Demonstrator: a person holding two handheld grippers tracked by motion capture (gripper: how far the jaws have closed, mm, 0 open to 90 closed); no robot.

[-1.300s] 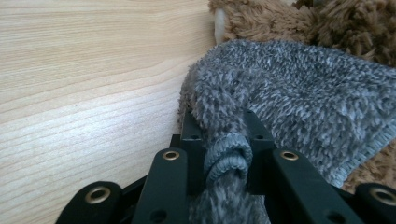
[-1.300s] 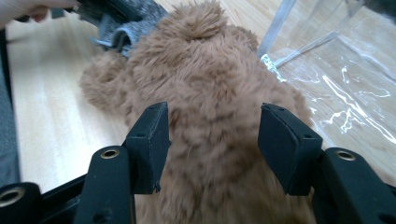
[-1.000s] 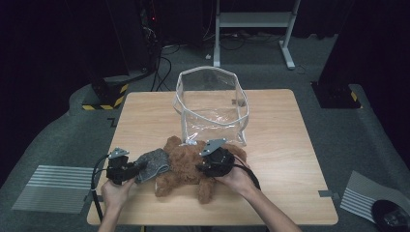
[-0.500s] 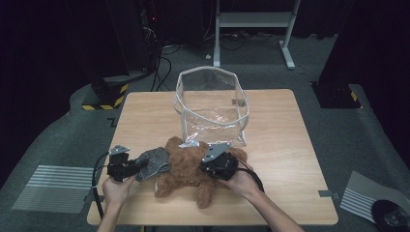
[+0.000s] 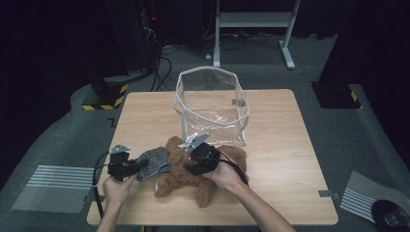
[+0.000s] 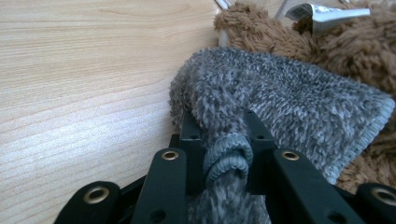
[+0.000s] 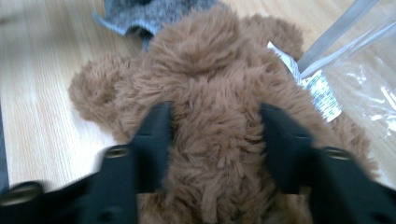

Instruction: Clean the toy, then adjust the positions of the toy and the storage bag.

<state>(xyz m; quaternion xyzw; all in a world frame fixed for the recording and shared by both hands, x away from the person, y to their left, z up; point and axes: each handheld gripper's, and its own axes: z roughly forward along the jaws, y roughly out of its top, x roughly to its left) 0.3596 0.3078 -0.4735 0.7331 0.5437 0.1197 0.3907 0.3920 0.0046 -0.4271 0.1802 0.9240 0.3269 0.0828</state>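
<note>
The clear bag (image 5: pixel 212 108) stands just behind the teddy bear (image 5: pixel 193 169), blocking the way forward, while bare table (image 5: pixel 285 159) lies free to its right and along the left edge.

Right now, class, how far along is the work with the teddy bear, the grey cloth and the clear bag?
Done: left gripper is shut on the grey cloth. In hand: right gripper has its jaws around the brown teddy bear, just opening. Left: the clear bag holds nothing yet.

My wooden bench (image 5: pixel 290 145) carries a clear bag (image 5: pixel 212 108) at centre, with the brown plush bear (image 5: pixel 193 176) and grey cloth (image 5: pixel 154 162) lower left.
</note>
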